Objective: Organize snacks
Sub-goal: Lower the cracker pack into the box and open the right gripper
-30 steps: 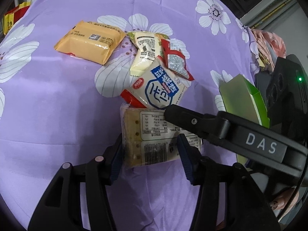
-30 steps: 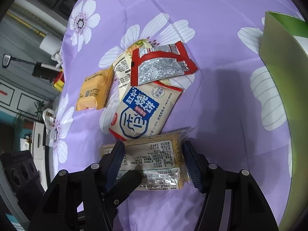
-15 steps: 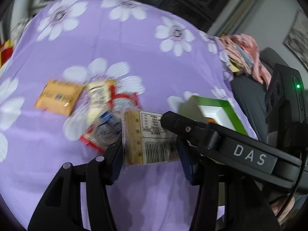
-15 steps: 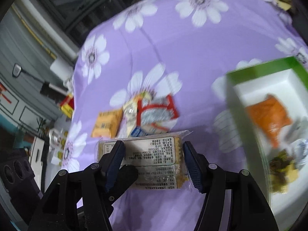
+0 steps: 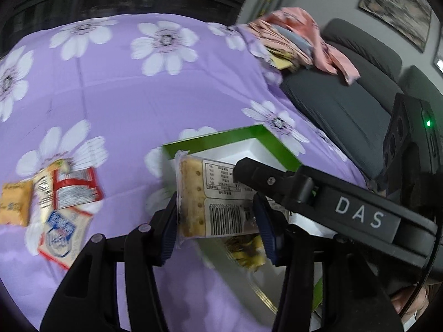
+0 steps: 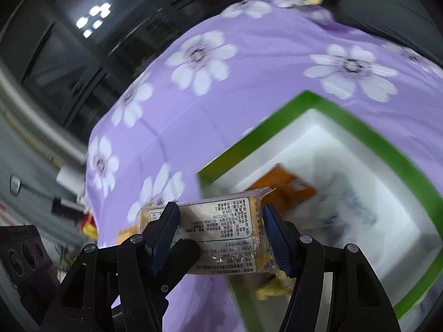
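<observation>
— What has changed over the last second?

— The cracker packet (image 5: 213, 199) has been lifted off the purple flowered cloth (image 5: 116, 96) and carried away from the loose snack pile (image 5: 55, 193). It is now held in the air over the near-left corner of the green-rimmed box (image 6: 360, 127). A second ago it was lying on the cloth just below that pile.

— How is it held?

— By both tools at once. The left gripper (image 5: 218, 218) is partly closed, with its blue pads pressed on the packet's two long sides; the right gripper (image 6: 221, 238) is likewise partly closed on it, across the other direction. Neither set of jaws has shifted noticeably.

— And what does that mean for the task?

— The pick-up is judged finished, and the drop-off is what remains. An orange packet (image 6: 282, 185) and other blurred wrappers are already seen inside the box.

— Is room left?

— White floor is seen bare toward the box's far corner – that side looks freer. The near rim must be cleared first, since the packet's lower edge hangs close above it.
</observation>
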Demonstrator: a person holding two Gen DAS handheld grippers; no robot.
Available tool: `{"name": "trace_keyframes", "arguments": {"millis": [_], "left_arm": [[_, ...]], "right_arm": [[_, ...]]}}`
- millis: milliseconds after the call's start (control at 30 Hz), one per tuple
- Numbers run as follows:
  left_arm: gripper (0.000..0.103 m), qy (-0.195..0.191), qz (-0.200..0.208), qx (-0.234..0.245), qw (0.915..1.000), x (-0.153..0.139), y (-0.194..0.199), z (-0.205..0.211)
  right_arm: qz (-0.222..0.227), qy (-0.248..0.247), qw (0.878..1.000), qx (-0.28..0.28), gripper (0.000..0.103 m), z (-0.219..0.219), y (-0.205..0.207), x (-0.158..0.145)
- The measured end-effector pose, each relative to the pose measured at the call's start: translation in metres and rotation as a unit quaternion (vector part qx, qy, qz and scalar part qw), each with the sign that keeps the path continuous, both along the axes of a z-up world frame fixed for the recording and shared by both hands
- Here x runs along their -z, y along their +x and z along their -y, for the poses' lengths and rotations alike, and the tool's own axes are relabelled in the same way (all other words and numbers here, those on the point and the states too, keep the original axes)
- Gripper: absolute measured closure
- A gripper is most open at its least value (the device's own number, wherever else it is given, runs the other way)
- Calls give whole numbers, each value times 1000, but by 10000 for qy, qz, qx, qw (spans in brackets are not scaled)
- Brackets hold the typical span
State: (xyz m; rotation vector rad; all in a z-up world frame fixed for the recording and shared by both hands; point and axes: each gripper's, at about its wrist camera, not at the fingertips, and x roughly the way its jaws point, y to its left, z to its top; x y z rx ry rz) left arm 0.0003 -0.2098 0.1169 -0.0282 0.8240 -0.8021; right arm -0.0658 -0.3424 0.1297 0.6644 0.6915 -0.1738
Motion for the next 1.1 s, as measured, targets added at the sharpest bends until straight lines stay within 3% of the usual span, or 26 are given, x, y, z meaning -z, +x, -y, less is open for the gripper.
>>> {"name": "trace_keyframes", "arguments": {"millis": [133, 367, 933, 1100], "left_arm": [[56, -94, -171, 311, 9993, 7, 2, 26], [56, 93, -344, 572, 9977, 21, 2, 58], [55, 320, -847, 642, 9938, 42, 9, 77], [51, 545, -630, 586, 9948, 42, 3, 77]], "right_arm": [[-6, 37, 9992, 385, 38, 23, -12, 5], [-196, 228, 9961, 834, 38, 50, -22, 20], [-696, 358, 9879, 1338, 38, 67, -22, 41], [-878, 303, 9862, 1374, 38, 64, -19, 43]]}}
